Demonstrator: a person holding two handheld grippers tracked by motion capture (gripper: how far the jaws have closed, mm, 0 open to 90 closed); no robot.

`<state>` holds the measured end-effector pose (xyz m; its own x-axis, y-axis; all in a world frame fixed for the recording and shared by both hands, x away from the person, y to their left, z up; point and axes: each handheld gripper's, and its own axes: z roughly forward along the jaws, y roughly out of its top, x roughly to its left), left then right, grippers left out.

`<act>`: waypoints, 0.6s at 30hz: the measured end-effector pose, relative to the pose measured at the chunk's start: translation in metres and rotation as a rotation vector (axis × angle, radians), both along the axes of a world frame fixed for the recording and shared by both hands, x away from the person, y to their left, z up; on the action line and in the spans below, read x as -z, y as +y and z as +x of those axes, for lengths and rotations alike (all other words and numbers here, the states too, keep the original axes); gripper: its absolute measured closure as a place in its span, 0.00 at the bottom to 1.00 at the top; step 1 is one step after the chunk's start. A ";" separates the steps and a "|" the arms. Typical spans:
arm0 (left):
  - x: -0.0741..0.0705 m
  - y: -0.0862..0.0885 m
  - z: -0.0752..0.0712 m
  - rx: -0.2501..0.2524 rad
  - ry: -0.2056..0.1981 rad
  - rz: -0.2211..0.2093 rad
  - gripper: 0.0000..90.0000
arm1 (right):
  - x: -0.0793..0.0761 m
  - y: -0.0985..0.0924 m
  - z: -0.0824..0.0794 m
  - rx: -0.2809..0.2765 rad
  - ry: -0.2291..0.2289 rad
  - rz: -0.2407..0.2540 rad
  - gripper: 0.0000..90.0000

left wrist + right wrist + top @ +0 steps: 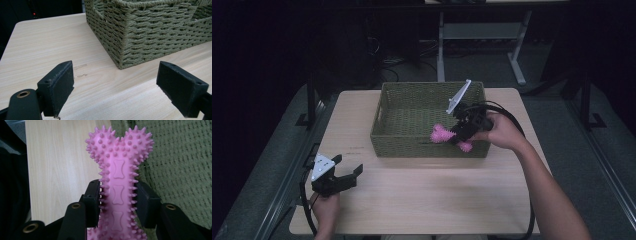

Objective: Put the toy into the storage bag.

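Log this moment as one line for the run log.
right gripper: shut on pink bone toy, over basket | left gripper: open, empty, on table

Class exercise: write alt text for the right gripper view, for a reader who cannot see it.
Two black tongs clamp the middle of a pink spiky bone-shaped toy, whose knobbly end points up. Behind it lie a pale wooden table on the left and the woven green basket on the right.
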<state>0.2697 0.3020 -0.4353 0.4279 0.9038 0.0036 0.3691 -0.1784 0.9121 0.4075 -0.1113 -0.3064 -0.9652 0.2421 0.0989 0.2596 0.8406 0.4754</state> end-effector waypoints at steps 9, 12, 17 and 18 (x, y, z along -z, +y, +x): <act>0.000 0.001 0.000 -0.001 0.002 -0.004 0.15 | -0.008 0.003 0.018 0.004 0.007 -0.002 0.64; 0.000 0.000 0.000 -0.002 0.002 -0.005 0.15 | -0.008 0.003 0.021 0.003 0.013 -0.001 0.64; 0.001 0.001 0.001 -0.005 0.003 -0.010 0.15 | -0.010 0.005 0.031 0.007 0.016 -0.006 0.64; 0.001 0.001 0.001 -0.005 0.003 -0.010 0.15 | -0.010 0.005 0.033 0.009 0.019 0.000 0.64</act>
<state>0.2709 0.3028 -0.4358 0.4233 0.9060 -0.0066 0.3728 -0.1676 0.9126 0.4400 -0.1063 -0.2961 -0.9610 0.2505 0.1171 0.2759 0.8384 0.4702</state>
